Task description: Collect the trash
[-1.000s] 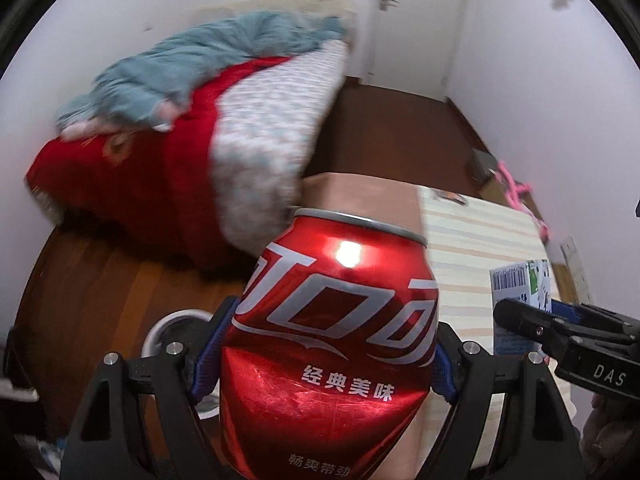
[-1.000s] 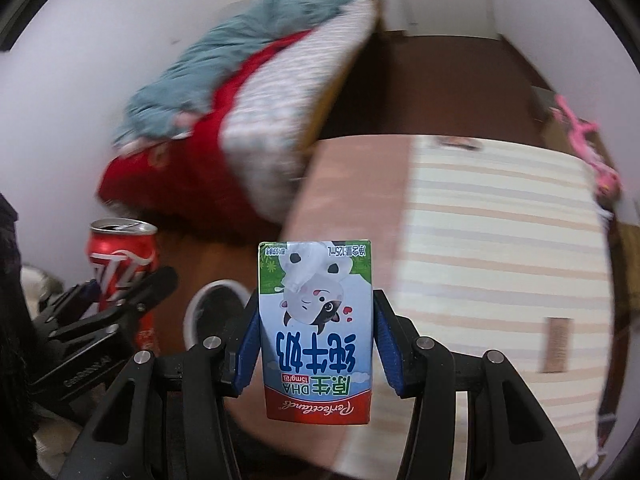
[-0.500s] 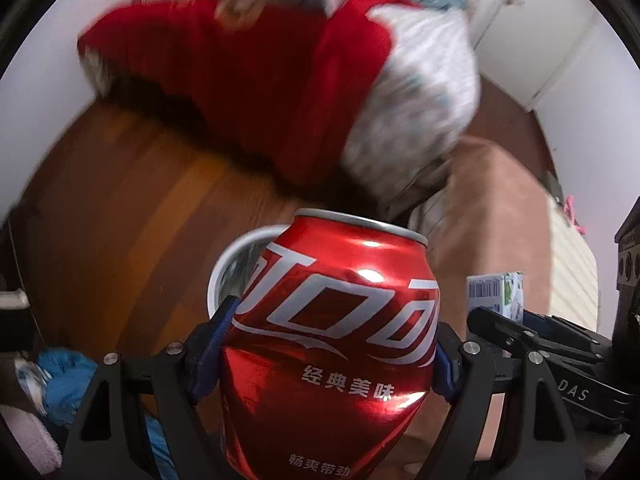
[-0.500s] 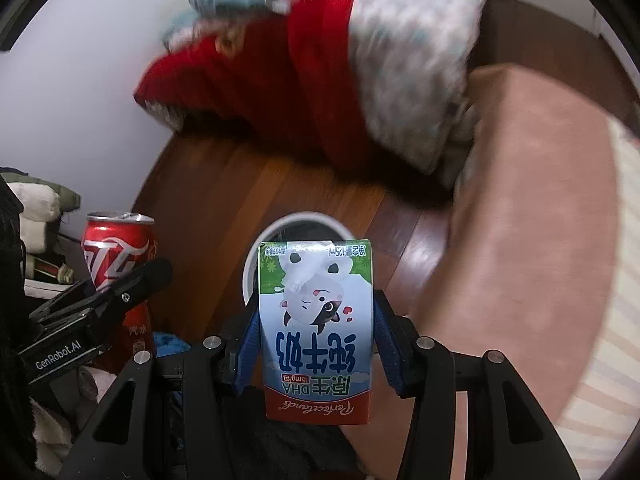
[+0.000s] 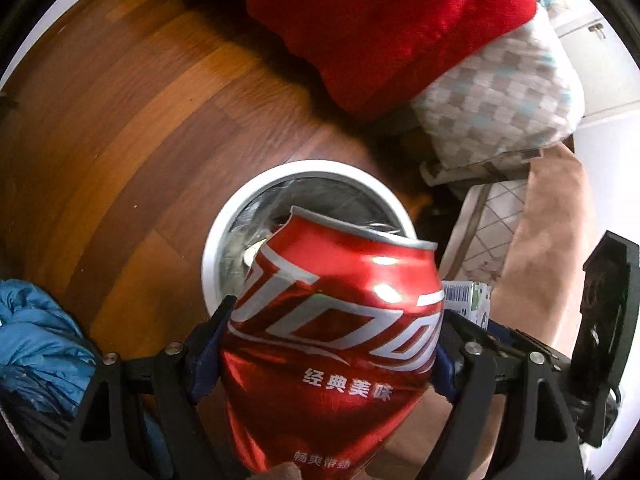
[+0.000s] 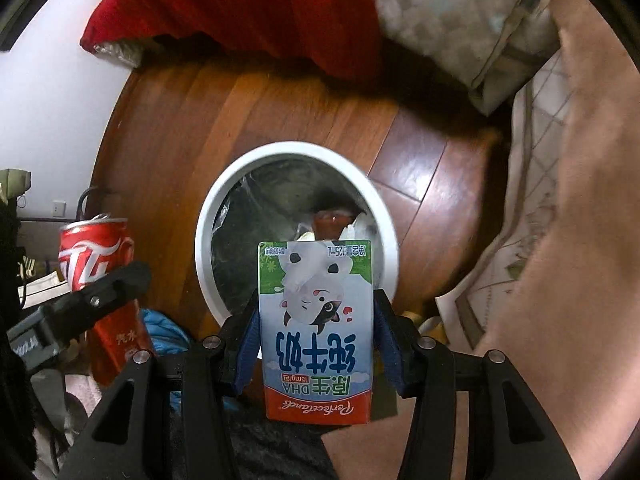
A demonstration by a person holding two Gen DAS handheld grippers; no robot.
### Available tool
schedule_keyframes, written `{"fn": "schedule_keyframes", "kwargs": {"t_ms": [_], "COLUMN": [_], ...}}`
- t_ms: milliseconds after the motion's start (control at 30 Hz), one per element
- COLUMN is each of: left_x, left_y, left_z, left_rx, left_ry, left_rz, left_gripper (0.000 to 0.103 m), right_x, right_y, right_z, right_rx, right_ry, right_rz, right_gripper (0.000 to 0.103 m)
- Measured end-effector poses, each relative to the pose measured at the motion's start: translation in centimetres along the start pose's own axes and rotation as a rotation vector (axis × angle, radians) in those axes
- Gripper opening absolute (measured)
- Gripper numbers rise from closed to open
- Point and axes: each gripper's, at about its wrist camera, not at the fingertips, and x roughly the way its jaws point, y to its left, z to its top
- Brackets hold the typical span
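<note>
**Both hand-held grippers now over the bin**

Since half a second ago both views have tipped further down: the bed has slid to the top of the frame and the white-rimmed trash bin point(image 5: 308, 236) now sits square ahead of me, with its opening facing up on the wooden floor point(image 5: 120, 120).

My left hand-held gripper point(image 5: 326, 354) is clamped on the red cola can point(image 5: 336, 332), blue pads pressed into both sides; the can's wall is dented and its top rim looks crushed at one edge. It hangs above the near rim of the bin.

My right hand-held gripper point(image 6: 316, 338) is closed on the milk carton point(image 6: 316, 332), held upside down so the print reads inverted. The carton overlaps the bin's point(image 6: 296, 224) near rim in the right wrist view. Inside the bin I can see a dark liner and some scraps, one of them red.

From the right wrist view the can point(image 6: 100, 260) appears off to the left, beside the bin. A blue cloth point(image 5: 36, 344) lies on the floor near the bin. A red blanket point(image 5: 380, 20) hangs off the bed.
</note>
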Motion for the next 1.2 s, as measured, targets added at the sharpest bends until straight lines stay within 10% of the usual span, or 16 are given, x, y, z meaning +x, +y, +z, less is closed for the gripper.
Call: {"fn": "schedule_keyframes", "kwargs": {"t_ms": [100,267,733,1200], "left_x": [-0.3,-2.1,-8.6,-18.6], "left_y": [1.0,2.3,0.2,-4.9], "left_z": [-0.5,-1.6,-8.1,-13.7], "left_rx": [-0.02,-0.053,0.036,0.136], "left_ry": [-0.002,-0.046,-0.231,-0.332], "left_rz": [-0.001,0.025,0.227,0.142], "left_gripper": [0.103,0.103,0.103,0.103], "right_x": [0.3,-0.8,-7.5,-20.3], "right_y": [0.0,0.4,2.1,4.0], "right_z": [0.1,-0.2,-6.2,-12.2], "right_rx": [-0.002,-0.032,-0.164,-0.201], "right_ry": [0.0,-0.007,-0.082,-0.213], "right_rz": [0.02,-0.013,-0.158,0.007], "right_gripper": [0.089,0.103,0.103,0.103]}}
